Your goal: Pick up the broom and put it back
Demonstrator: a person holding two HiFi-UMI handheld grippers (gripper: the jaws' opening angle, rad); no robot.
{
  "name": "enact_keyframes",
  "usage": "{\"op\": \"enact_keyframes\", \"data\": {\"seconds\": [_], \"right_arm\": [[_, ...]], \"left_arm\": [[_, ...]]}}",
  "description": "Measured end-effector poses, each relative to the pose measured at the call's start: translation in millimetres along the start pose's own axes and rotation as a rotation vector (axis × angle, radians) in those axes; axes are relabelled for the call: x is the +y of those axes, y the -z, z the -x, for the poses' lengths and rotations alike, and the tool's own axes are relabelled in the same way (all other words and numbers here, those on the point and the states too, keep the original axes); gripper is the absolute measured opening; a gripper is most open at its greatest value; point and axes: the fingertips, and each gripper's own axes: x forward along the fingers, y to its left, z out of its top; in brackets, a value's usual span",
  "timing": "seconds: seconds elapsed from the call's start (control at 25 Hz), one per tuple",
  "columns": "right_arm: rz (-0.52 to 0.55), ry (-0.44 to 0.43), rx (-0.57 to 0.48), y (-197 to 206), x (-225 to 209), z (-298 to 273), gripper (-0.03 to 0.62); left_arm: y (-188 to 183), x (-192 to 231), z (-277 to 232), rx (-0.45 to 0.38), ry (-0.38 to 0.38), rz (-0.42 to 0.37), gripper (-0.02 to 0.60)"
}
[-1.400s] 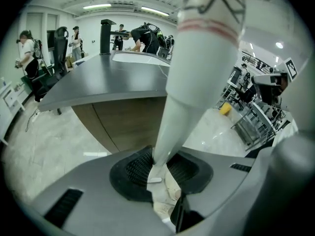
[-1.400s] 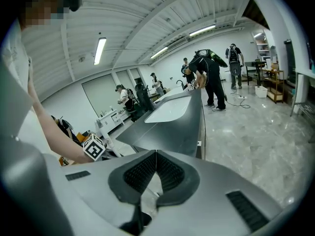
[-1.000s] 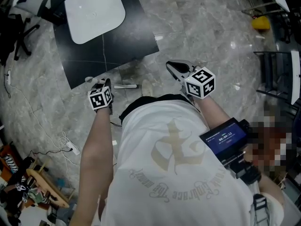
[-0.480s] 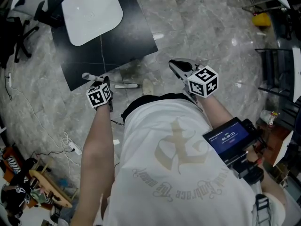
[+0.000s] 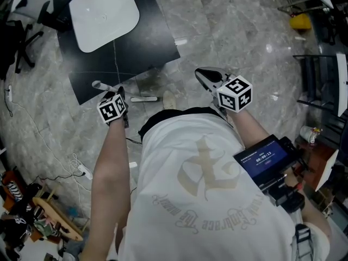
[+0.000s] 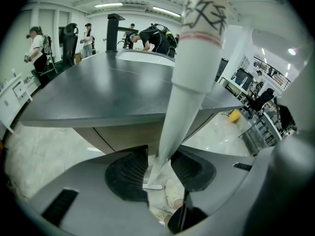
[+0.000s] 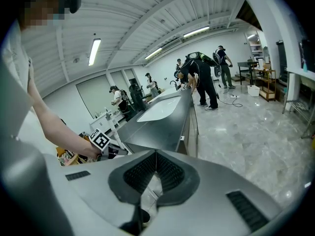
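Note:
The broom's pale grey handle (image 6: 191, 77) rises from the floor between the jaws of my left gripper (image 6: 158, 167), beside the black table's edge. The jaws are opening, and the pads stand slightly off the handle with slim gaps on both sides. From the head view the handle's top end (image 5: 99, 85) pokes out up and left of the left gripper (image 5: 122, 94). A short white bar (image 5: 144, 98) at the handle's foot lies on the floor. My right gripper (image 5: 206, 78) hangs over the floor to the right, shut with nothing in it; its pads meet (image 7: 155, 167).
A black table (image 5: 147, 42) carrying a white basin (image 5: 103, 12) stands just ahead. Cables and a power strip (image 5: 82, 172) trail at left. A dark rack (image 5: 321, 86) and a yellow object (image 5: 300, 22) are at right. Several people stand around the far end of the table.
The left gripper and its cube shifted slightly left, and the handle's top end moved further up and left of it. The right gripper stayed put.

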Motion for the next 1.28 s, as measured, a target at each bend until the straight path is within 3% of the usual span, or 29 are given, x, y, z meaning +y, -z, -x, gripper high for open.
{"op": "enact_keyframes", "data": {"seconds": [0.76,1.04,1.28], "right_arm": [[0.036,-0.100,-0.063,-31,30,-24,0.018],[0.068,-0.120,-0.073,-34,57,-23,0.018],[0.105,-0.151,-0.068,-42,82,-30,0.018]], "left_arm": [[-1,-30,59,-0.087,0.077,-0.015,0.160],[-15,-46,104,-0.204,0.140,-0.057,0.160],[-36,-56,150,-0.327,0.180,-0.034,0.158]]}}
